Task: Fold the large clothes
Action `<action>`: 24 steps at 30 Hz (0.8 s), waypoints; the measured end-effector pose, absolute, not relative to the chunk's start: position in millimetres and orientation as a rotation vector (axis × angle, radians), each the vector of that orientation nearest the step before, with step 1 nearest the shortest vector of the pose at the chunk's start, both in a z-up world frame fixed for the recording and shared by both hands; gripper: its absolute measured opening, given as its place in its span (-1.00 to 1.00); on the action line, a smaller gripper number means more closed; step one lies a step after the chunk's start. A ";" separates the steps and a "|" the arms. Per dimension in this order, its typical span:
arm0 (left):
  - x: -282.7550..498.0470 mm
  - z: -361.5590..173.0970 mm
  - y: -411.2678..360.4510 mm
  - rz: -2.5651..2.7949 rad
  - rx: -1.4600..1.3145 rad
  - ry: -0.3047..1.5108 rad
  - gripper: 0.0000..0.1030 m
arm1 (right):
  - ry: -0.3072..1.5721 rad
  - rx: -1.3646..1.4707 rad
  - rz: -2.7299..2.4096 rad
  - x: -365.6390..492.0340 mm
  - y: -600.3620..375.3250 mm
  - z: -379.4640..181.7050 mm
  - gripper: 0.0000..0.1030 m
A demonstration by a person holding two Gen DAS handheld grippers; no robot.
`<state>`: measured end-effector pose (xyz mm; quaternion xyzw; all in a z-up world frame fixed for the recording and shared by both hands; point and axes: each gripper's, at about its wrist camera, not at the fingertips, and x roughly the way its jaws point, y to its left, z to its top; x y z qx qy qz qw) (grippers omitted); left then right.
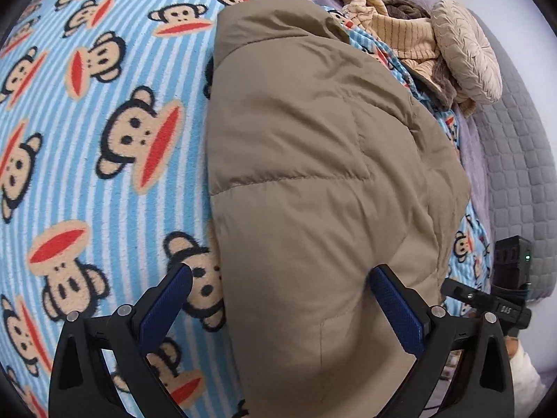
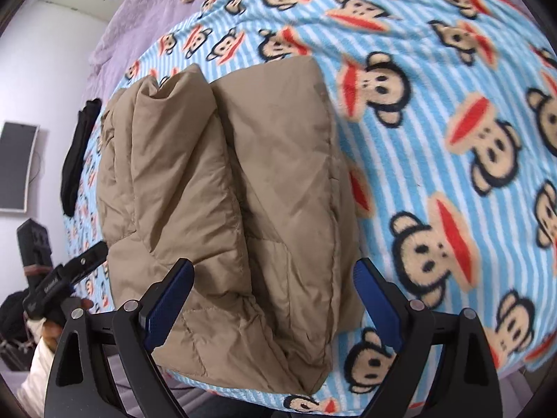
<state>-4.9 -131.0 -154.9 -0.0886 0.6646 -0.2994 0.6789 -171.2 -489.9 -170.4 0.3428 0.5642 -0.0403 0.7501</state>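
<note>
Lying folded on a blue-striped monkey-print blanket [image 1: 104, 111] that covers the bed, the tan padded jacket [image 1: 313, 160] forms a thick bundle. The left claw [image 1: 280, 282] is spread wide above the jacket's near edge, one pad over the blanket, the other over the fabric, pinching nothing. The right claw [image 2: 273, 275] is likewise spread wide, straddling the jacket's near end without pressing it. A ribbed beige garment [image 1: 393, 31] and a round cushion [image 1: 466, 59] lie beyond the jacket.
</note>
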 end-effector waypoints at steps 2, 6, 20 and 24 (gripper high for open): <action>1.8 -167.0 -133.9 -0.722 -0.261 1.526 1.00 | 1.241 0.729 -0.011 -160.0 -490.2 -176.5 0.83; 12.0 -181.7 -141.2 -0.781 -0.301 1.545 1.00 | 1.285 0.677 0.057 -137.7 -495.3 -195.6 0.85; 17.4 -201.3 -183.4 -0.791 -0.311 1.594 1.00 | 1.273 0.984 0.285 -93.1 -527.1 -254.1 1.00; 8.9 -178.8 -197.0 -0.746 -0.200 1.519 0.82 | 1.288 0.997 0.254 -91.1 -523.5 -256.3 1.00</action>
